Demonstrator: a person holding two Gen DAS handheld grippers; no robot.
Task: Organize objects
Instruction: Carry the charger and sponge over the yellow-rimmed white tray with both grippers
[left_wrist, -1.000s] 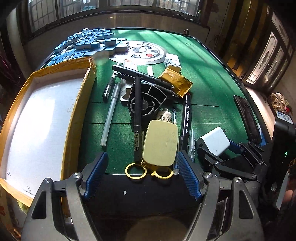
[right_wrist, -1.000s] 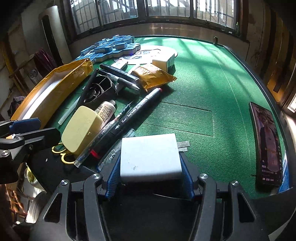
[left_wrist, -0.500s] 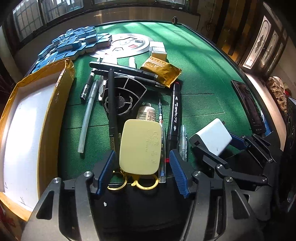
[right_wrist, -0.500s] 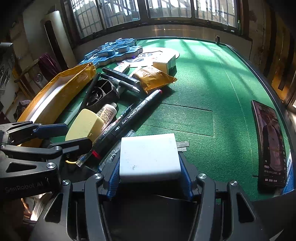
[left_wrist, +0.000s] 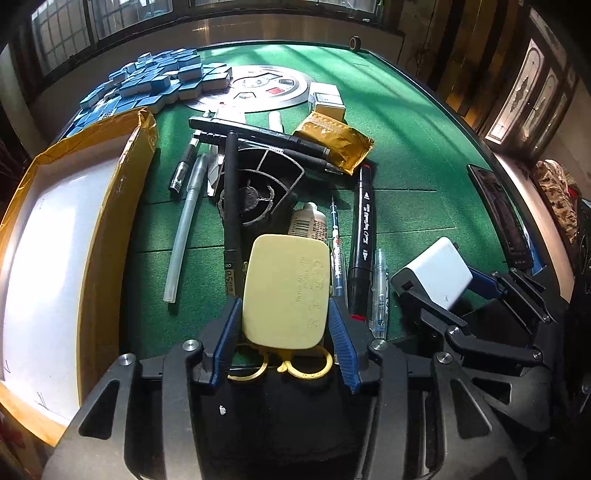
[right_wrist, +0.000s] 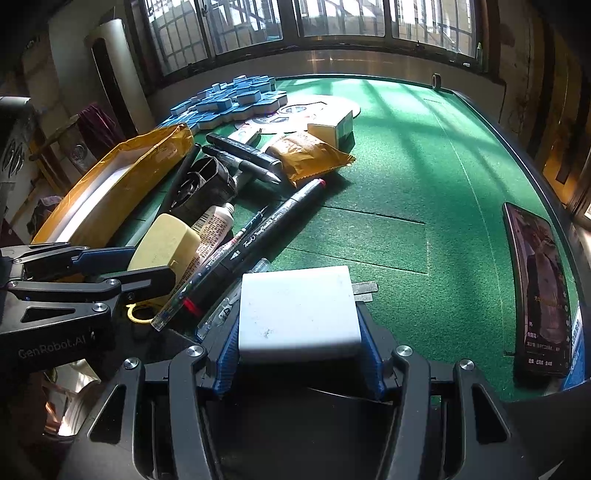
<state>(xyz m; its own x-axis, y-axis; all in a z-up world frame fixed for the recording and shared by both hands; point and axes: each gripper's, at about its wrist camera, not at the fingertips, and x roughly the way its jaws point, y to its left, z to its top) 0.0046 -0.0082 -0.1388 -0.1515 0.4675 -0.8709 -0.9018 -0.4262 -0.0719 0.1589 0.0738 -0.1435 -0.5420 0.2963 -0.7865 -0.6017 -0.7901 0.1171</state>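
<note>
A pale yellow flat case (left_wrist: 286, 291) lies on yellow-handled scissors (left_wrist: 280, 363) at the near edge of the green table (left_wrist: 406, 122). My left gripper (left_wrist: 284, 325) straddles the case, and its jaws are closing. The blue pads (left_wrist: 231, 328) stand right at the case's sides, with a thin gap showing on the left. My right gripper (right_wrist: 299, 325) is shut on a white charger block (right_wrist: 297, 306) just above the felt, its prongs pointing right. The right wrist view shows the left gripper (right_wrist: 151, 264) around the yellow case (right_wrist: 162, 243).
An open yellow-edged box (left_wrist: 62, 236) stands at the left. Past the case lie pens, a black marker (left_wrist: 362, 229), a tube (left_wrist: 308, 221), a black wire-frame part (left_wrist: 258, 184), a gold pouch (left_wrist: 334, 142) and blue tiles (left_wrist: 155, 81). A phone (right_wrist: 539, 295) lies near the right edge.
The left gripper's jaws have narrowed from wide open to the yellow case's sides while moving forward over it. The right gripper has kept still, holding the charger.
</note>
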